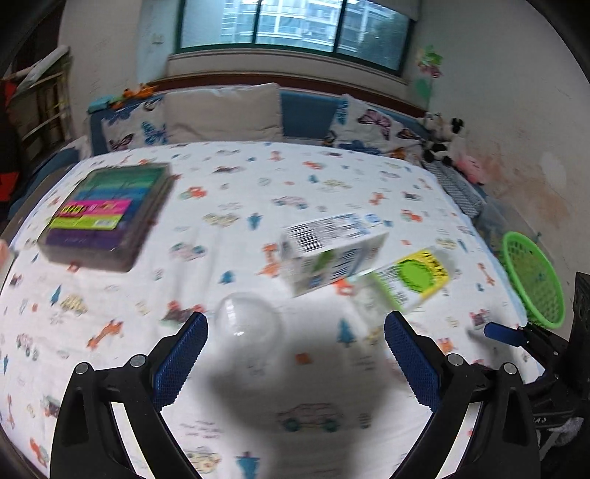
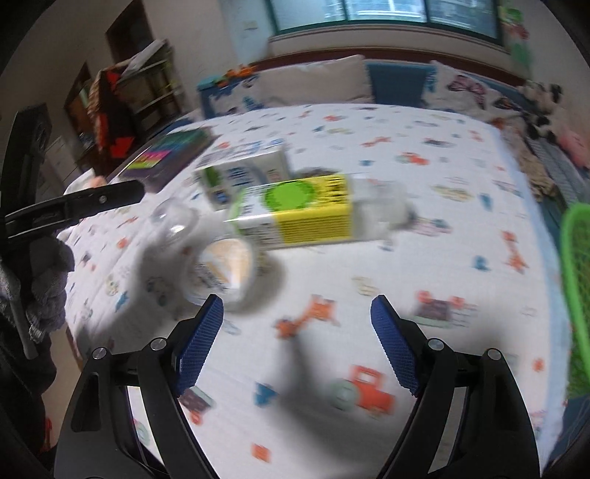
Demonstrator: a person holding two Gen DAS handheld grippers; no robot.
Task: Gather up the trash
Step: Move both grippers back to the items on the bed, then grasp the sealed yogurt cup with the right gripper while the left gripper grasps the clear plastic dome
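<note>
Blue ribbed pads of the left claw point(image 1: 295, 342) stand wide apart over the bed's white sheet printed with small cars and trucks point(image 1: 332, 177), with nothing between them. Likewise the right claw point(image 2: 297, 324) is spread, its pads clear of everything and only bare sheet in the gap; no earlier view is given.

Just ahead of the left claw's left finger lies a clear dome-shaped plastic lid or cup point(image 1: 249, 320). From the right wrist view a round container with a pale label point(image 2: 225, 272) lies on its side just beyond that claw's left finger; motion blur makes it hard to say whether it is the same clear piece.

Farther on lies a clear plastic bottle with a yellow and green label point(image 2: 313, 217), on its side, and right behind it, close or touching, a white rectangular carton with a barcode point(image 1: 328, 250).

Well to the left rests a flat box with bright stripes of green, blue, pink, yellow and purple point(image 1: 107, 213). At the bed's right edge sits a green plastic mesh basket point(image 1: 534, 280).

Beyond, pale pillows with a butterfly print point(image 1: 221, 110) line the headboard below a window point(image 1: 295, 22).
</note>
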